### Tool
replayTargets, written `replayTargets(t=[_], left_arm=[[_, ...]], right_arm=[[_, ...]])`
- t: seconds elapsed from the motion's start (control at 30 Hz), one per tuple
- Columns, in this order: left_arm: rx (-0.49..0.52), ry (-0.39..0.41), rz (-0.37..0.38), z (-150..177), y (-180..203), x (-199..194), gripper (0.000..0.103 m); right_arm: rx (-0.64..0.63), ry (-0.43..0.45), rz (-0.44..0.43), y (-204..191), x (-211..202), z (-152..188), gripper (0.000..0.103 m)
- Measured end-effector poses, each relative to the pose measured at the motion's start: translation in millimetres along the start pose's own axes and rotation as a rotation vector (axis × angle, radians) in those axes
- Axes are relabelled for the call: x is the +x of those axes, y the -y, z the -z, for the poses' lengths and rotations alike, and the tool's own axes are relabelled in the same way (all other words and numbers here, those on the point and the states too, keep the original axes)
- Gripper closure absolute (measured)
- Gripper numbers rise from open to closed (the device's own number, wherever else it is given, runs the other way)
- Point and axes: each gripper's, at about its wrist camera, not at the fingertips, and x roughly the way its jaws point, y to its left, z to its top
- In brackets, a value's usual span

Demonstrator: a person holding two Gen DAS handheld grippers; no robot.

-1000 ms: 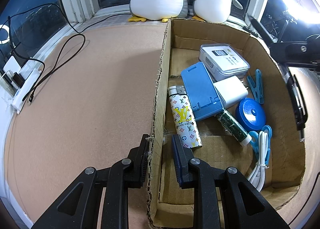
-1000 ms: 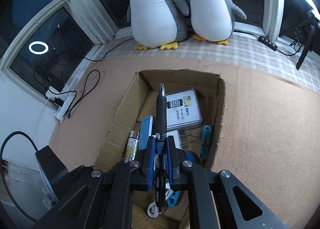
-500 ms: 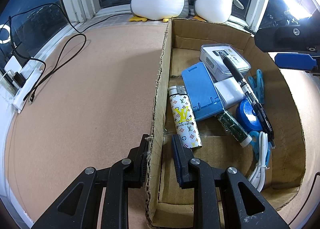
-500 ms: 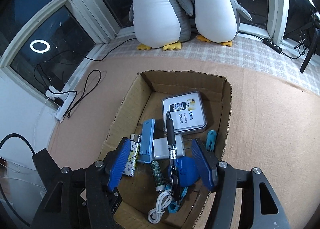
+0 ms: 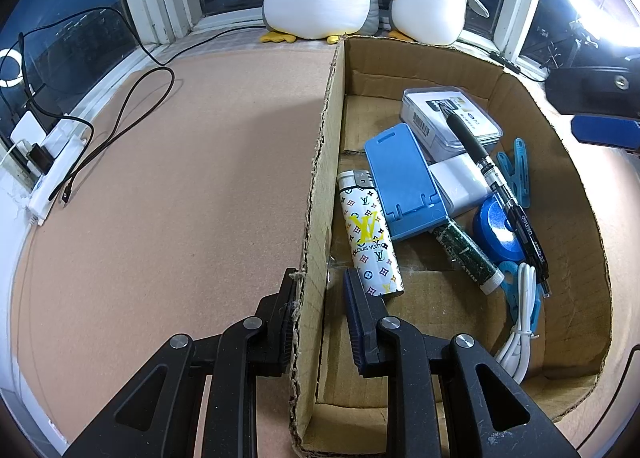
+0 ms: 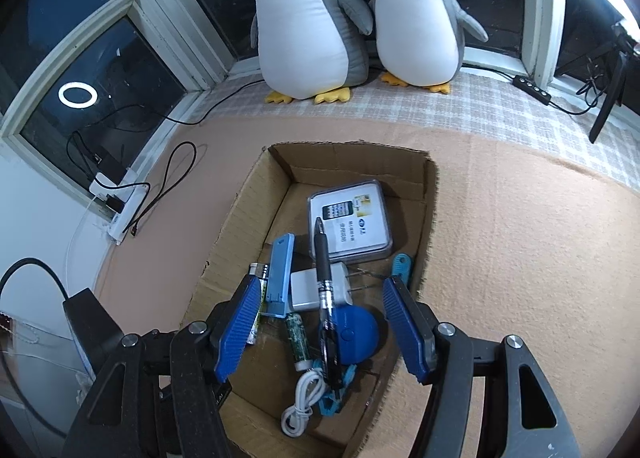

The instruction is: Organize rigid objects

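A cardboard box (image 5: 320, 178) sits on the tan mat. My left gripper (image 5: 320, 282) is shut on its near left wall, one finger outside and one inside. In the box lie a patterned lighter (image 5: 370, 234), a blue phone stand (image 5: 404, 182), a white charger (image 5: 460, 186), a clear case (image 5: 452, 122), a blue round lid (image 5: 496, 226), a green battery (image 5: 464, 250), a white cable (image 5: 520, 322) and blue clips (image 5: 516, 170). A black pen (image 6: 324, 290) rests across the case, charger and lid. My right gripper (image 6: 323, 286) hovers open above the box (image 6: 240, 226), apart from the pen.
Two plush penguins (image 6: 304, 18) stand on the checked sill behind the box. A white power strip (image 5: 52, 174) with black cables (image 5: 120, 118) lies at the mat's left edge. Another power strip (image 6: 532, 86) and a dark stand are at the far right.
My right gripper, shut on the pen a second ago, has opened. The pen dropped into the box and lies across the case, charger and blue lid. The left gripper has not moved.
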Motion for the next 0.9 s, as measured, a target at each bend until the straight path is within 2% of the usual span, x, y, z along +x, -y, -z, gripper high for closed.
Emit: replayTargets(t=[0.57,0.77,0.9], left_arm=[[0.001,-0.022,-0.027,0,9,-4,0.079],[-0.001,-0.025,-0.036,1,11,-6,0.078],[0.002,0.005,-0.051,1,11,-20,0.074]], right_arm=[[0.011,0.051,0.071,39,-48,38,0.04],[0.019,0.056,0.097,51,-57,55,0.035],[0.029,0.076,0.099,54,-68,65,0.035]])
